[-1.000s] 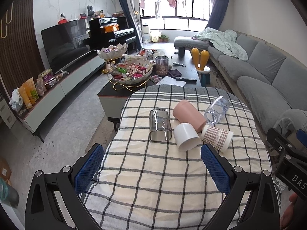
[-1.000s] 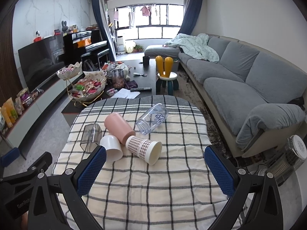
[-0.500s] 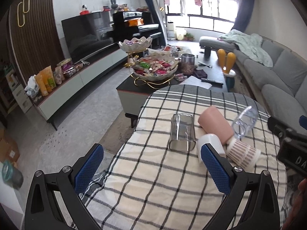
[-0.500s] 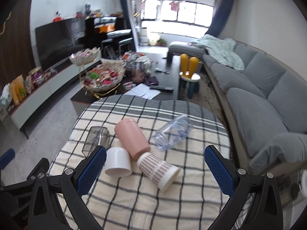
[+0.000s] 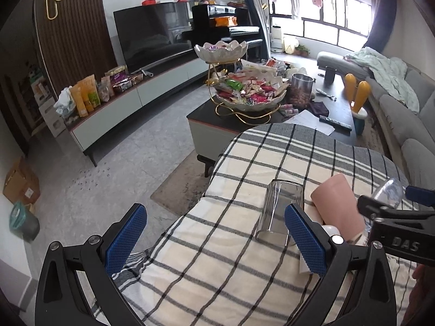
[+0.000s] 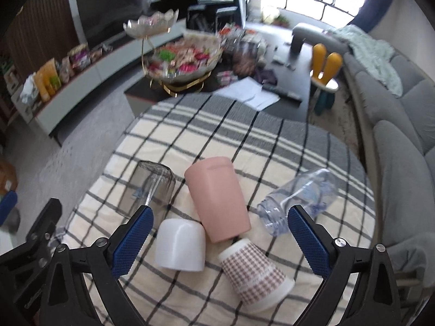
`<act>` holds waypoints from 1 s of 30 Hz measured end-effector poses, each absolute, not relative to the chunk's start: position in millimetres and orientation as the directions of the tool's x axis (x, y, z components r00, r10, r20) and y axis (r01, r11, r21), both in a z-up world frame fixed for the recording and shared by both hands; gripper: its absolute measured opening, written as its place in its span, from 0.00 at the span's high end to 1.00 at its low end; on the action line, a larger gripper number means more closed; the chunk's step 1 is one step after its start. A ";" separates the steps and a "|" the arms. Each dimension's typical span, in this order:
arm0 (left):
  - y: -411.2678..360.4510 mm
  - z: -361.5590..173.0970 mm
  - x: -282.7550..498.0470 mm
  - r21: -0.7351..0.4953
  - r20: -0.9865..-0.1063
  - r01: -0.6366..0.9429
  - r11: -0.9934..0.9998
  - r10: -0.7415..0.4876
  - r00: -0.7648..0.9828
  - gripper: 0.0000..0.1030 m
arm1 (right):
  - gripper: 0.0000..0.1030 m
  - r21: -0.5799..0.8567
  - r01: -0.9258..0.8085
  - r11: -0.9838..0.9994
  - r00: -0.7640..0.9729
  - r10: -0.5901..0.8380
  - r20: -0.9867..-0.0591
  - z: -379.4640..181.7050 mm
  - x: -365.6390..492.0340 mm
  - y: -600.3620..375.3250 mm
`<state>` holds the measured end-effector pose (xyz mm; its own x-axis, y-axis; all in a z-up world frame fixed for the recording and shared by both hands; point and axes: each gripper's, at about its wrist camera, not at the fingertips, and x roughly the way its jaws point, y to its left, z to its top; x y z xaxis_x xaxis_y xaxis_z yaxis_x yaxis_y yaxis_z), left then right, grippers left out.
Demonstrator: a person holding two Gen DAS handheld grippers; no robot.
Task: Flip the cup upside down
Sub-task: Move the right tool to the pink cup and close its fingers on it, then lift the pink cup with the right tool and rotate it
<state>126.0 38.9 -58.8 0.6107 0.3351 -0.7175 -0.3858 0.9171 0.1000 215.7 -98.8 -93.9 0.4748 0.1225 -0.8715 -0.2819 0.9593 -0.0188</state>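
Several cups lie on their sides on the checked tablecloth [image 6: 244, 141]: a pink cup [image 6: 217, 199], a white cup [image 6: 180, 245], a patterned paper cup [image 6: 254, 270], a smoky glass [image 6: 151, 187] and a clear plastic cup [image 6: 299, 199]. My right gripper [image 6: 220, 240] is open and empty, just above and in front of the pink and white cups. My left gripper [image 5: 214, 240] is open and empty at the table's left edge; the smoky glass [image 5: 280, 212] and pink cup [image 5: 337, 203] lie by its right finger.
A coffee table [image 5: 206, 119] with a tiered snack bowl [image 5: 250, 92] stands beyond the table. A grey sofa [image 6: 399, 125] runs along the right. A TV cabinet [image 5: 130, 103] lines the left wall. A yellow stool [image 6: 325, 73] stands by the coffee table.
My left gripper has swung left, so the cups now sit at its right. My right gripper has moved forward and down toward the cups, which look larger.
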 end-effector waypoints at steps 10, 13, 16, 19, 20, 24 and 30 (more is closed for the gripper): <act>44.9 -81.7 158.4 0.089 -0.754 -0.418 0.904 0.335 0.565 0.00 | 0.13 -0.012 -0.340 0.940 0.311 0.100 -0.945 -143.3 265.9 -86.7; 45.3 -89.1 165.5 0.089 -0.764 -0.419 0.904 0.332 0.554 0.00 | 0.13 -0.021 -0.351 0.936 0.287 0.086 -0.954 -153.0 274.4 -84.1; 44.4 -95.9 170.7 0.088 -0.775 -0.417 0.905 0.325 0.543 0.00 | 0.14 -0.027 -0.356 0.934 0.260 0.072 -0.963 -163.5 281.6 -82.6; 45.0 -100.8 173.3 0.090 -0.782 -0.419 0.904 0.325 0.532 0.00 | 0.14 -0.027 -0.366 0.930 0.239 0.065 -0.969 -172.8 286.1 -80.8; 45.0 -103.1 175.0 0.090 -0.786 -0.420 0.903 0.323 0.526 0.00 | 0.15 -0.026 -0.368 0.930 0.232 0.065 -0.970 -175.4 287.5 -80.7; 46.2 -108.4 178.6 0.085 -0.801 -0.423 0.902 0.314 0.509 0.00 | 0.22 -0.002 -0.361 0.933 0.198 0.074 -0.977 -186.8 293.1 -81.1; 46.5 -110.5 180.0 0.079 -0.806 -0.424 0.902 0.308 0.506 0.00 | 0.28 0.046 -0.321 0.946 0.196 0.114 -0.974 -189.3 294.7 -87.6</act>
